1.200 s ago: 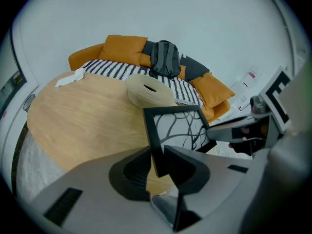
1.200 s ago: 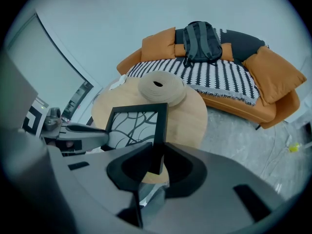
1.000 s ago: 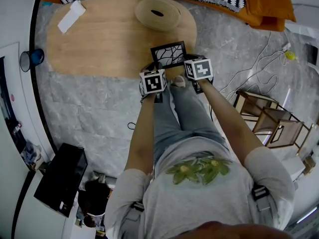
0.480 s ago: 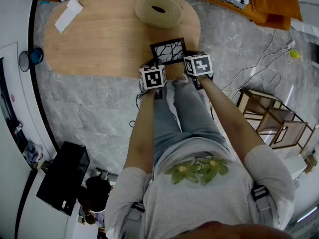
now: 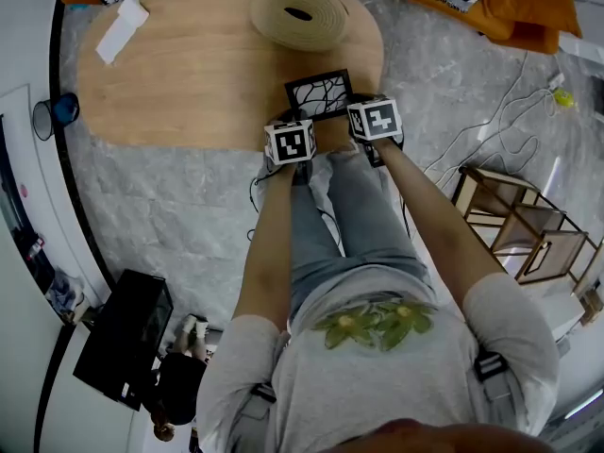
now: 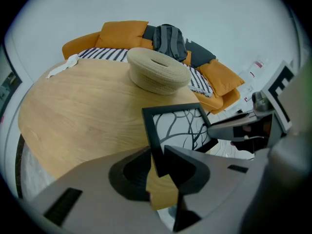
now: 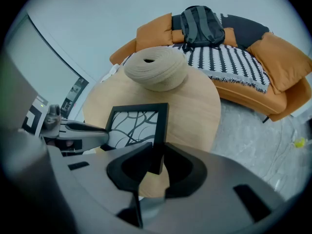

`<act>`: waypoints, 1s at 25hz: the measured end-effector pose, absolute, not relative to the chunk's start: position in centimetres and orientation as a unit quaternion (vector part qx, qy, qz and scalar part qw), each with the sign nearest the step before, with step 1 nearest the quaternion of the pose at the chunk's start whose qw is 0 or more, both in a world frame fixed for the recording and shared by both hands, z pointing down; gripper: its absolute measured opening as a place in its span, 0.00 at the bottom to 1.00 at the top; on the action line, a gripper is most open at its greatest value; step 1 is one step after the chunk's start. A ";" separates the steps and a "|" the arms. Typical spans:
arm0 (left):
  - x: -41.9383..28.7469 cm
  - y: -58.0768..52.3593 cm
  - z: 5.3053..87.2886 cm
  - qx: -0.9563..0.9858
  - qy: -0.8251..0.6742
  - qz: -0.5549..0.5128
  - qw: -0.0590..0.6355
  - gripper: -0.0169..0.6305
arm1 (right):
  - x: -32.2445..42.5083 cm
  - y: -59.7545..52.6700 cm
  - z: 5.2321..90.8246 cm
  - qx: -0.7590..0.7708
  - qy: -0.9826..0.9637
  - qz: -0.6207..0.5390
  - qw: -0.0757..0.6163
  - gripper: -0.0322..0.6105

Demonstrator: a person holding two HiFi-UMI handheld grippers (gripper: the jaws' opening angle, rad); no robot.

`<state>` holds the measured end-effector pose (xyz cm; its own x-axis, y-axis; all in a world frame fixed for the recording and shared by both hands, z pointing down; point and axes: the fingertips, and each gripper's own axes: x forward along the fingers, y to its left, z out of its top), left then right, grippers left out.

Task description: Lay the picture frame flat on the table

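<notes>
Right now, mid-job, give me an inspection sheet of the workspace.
Surface: oval wooden table, mostly bare.
Job's things: picture frame, black, branch pattern, at the table's near edge; whether it lies flat cannot be told.
Clutter: woven basket; white cloth or paper at the far left end.
Grippers: left gripper shut on the frame's left rail; right gripper shut on its right rail.
Cables: floor cable right of the table.
Surroundings: orange sofa, backpack, wooden stands.

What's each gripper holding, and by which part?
Both hold the black rectangular picture frame: left gripper on its left edge, right gripper on its right edge.
</notes>
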<state>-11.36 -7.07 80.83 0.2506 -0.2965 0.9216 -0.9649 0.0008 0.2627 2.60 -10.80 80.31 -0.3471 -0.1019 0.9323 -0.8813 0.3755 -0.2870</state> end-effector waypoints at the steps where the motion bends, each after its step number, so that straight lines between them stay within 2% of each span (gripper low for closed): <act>1: -11.4 -7.0 81.1 0.618 -0.509 0.340 0.494 0.18 | 2.5 -10.9 80.6 0.351 -0.698 0.433 0.450 0.18; 25: -12.0 -7.0 85.9 0.608 -0.500 0.356 0.503 0.18 | 2.2 -10.6 85.7 0.355 -0.688 0.433 0.462 0.18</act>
<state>-11.99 -7.00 85.89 0.2468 -0.2504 0.9361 -0.9664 0.0073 0.2568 2.19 -10.63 85.71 -0.3213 -0.0884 0.9428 -0.8885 0.3726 -0.2679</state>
